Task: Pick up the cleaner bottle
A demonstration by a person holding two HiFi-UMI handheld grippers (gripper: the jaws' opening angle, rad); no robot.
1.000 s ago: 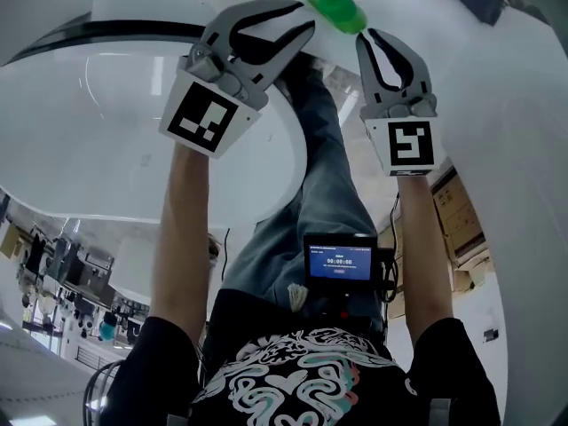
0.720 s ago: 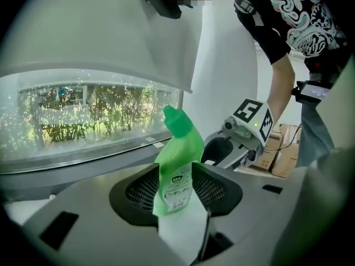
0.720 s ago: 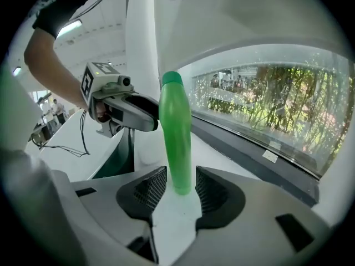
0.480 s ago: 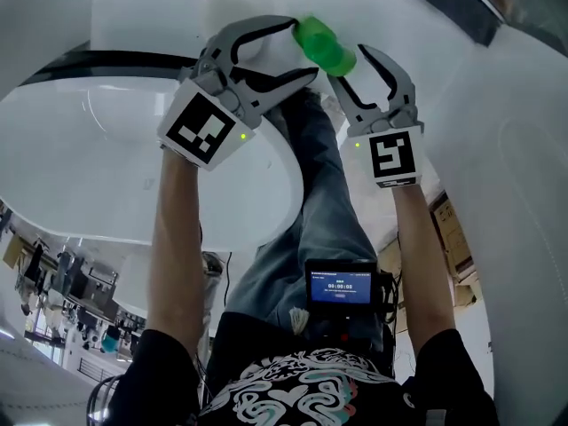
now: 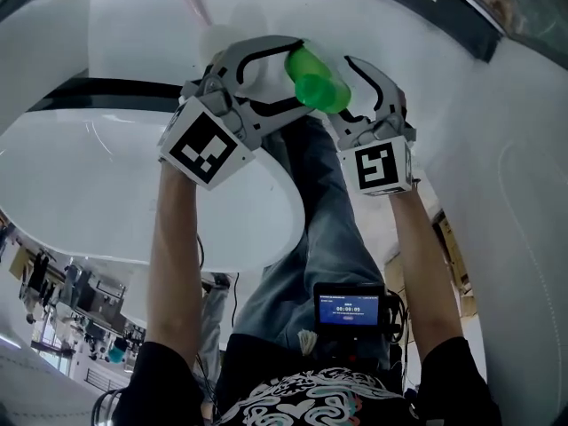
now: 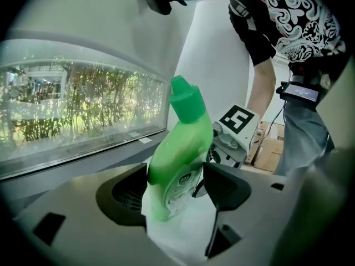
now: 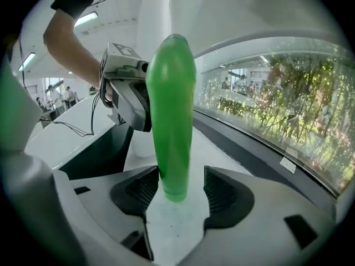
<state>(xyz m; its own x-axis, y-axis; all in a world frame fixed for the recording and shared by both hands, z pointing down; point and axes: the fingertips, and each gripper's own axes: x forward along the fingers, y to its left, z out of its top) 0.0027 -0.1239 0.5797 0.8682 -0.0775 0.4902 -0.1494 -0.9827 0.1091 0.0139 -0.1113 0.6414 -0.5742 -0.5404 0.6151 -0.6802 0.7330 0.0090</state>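
A green cleaner bottle point(image 5: 315, 82) with a green cap stands upright on a white ledge point(image 7: 166, 226) by a curved window. My left gripper point(image 5: 288, 71) reaches it from the left, and its jaws are opening around it. In the left gripper view the bottle point(image 6: 180, 154) stands between the pads, which are near it without pressing; the gripper point(image 6: 175, 190) is open. My right gripper point(image 5: 342, 87) comes from the right, also opening. In the right gripper view the bottle's lower body point(image 7: 172, 110) stands between the spread jaws of that gripper point(image 7: 180, 190), with a gap at the right pad.
A curved window point(image 7: 266, 104) with greenery behind it runs along the ledge above a dark sill point(image 7: 249, 143). A round white table point(image 5: 89, 185) lies to the left. Cardboard boxes point(image 6: 269, 148) sit on the floor. The person's legs and a small screen point(image 5: 351, 309) are below.
Both grippers have come down to the bottle and their jaws have spread from nearly shut to wide, so the bottle now stands between both pairs of jaws.
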